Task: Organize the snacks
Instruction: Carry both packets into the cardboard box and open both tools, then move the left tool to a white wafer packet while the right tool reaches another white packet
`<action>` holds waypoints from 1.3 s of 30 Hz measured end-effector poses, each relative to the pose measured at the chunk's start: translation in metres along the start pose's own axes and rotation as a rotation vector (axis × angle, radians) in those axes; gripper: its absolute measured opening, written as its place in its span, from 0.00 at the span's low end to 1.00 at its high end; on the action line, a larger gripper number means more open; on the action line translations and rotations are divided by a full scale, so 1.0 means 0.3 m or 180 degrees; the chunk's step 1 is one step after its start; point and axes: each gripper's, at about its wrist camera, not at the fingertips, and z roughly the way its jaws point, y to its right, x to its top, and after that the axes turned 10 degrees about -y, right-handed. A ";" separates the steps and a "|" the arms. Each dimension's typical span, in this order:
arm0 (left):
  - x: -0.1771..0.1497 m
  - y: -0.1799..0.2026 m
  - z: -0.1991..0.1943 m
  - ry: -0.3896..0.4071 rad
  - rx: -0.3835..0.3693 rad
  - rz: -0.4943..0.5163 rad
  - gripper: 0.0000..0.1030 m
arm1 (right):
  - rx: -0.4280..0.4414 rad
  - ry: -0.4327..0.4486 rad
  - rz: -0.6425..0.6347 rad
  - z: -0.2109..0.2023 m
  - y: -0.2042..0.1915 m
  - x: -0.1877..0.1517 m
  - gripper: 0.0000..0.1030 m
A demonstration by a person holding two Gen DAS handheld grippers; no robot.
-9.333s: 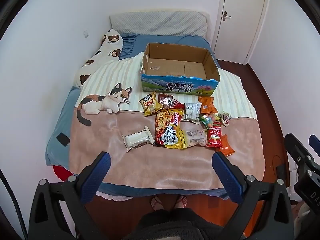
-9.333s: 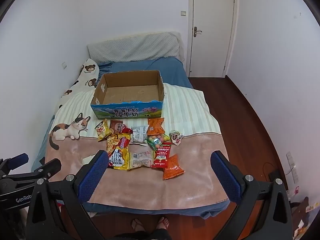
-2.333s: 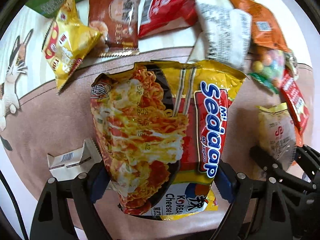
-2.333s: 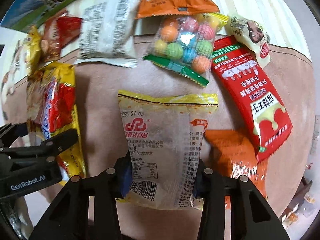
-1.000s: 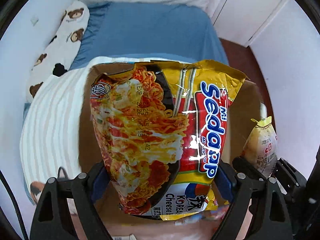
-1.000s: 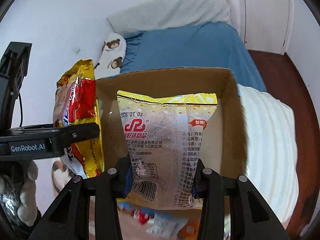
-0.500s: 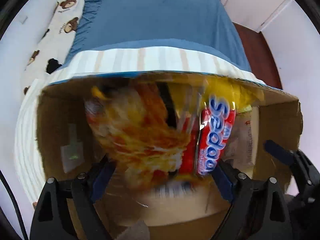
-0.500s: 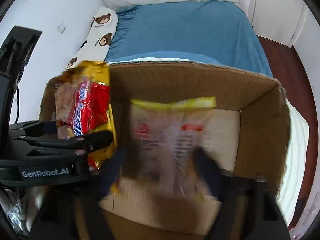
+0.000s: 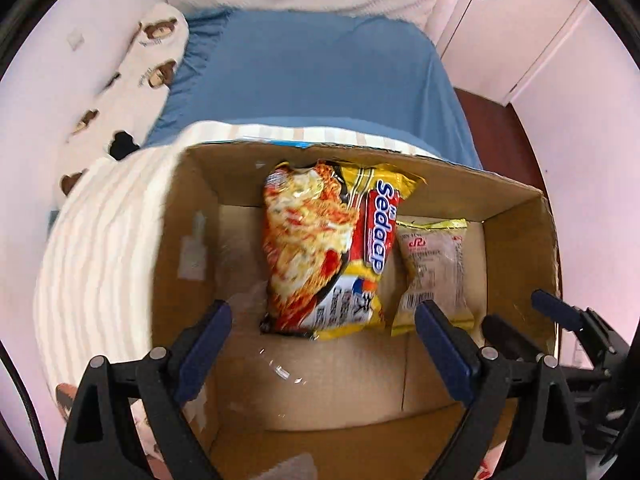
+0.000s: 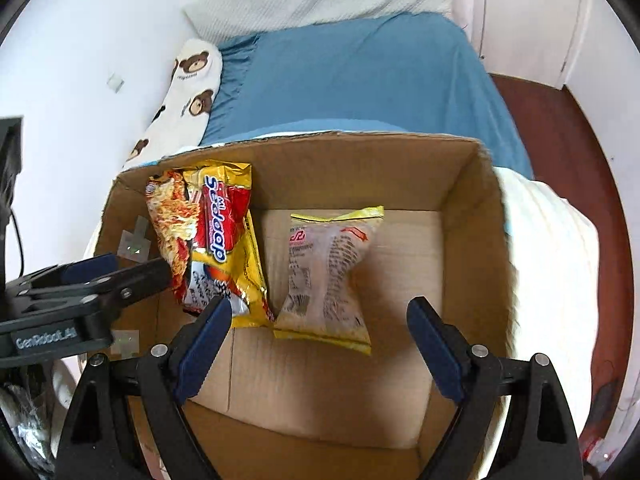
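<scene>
Left wrist view: my left gripper [image 9: 322, 350] now stands spread and empty; a second ago it clamped the noodle packet [image 9: 326, 250], which now lies in the cardboard box [image 9: 516, 248], leaning on the far wall.

Right wrist view: my right gripper [image 10: 320, 342] has likewise released; the pale snack bag [image 10: 326, 276] lies on the box floor just beside the noodles.

Noodle packet [image 9: 324, 248] lies left of snack pouch [image 9: 434, 268] in box [image 9: 516, 240].
</scene>
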 end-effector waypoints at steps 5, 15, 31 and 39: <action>-0.122 -0.002 -0.091 0.0270 0.0089 0.0000 0.91 | -0.0140 0.0265 0.0008 -0.076 -0.047 -0.051 0.89; -0.360 0.019 -0.253 0.0678 0.0250 0.0009 0.91 | -0.0104 0.0653 -0.0013 -0.249 -0.105 -0.264 0.89; -0.755 -0.229 -0.067 0.0009 0.0353 -0.0914 0.91 | 0.0362 -0.0050 0.0429 -0.071 -0.059 -0.634 0.89; -1.071 -0.513 0.248 -0.0954 -0.0051 -0.1999 0.89 | 0.0332 -0.0504 0.0631 0.166 -0.044 -0.716 0.89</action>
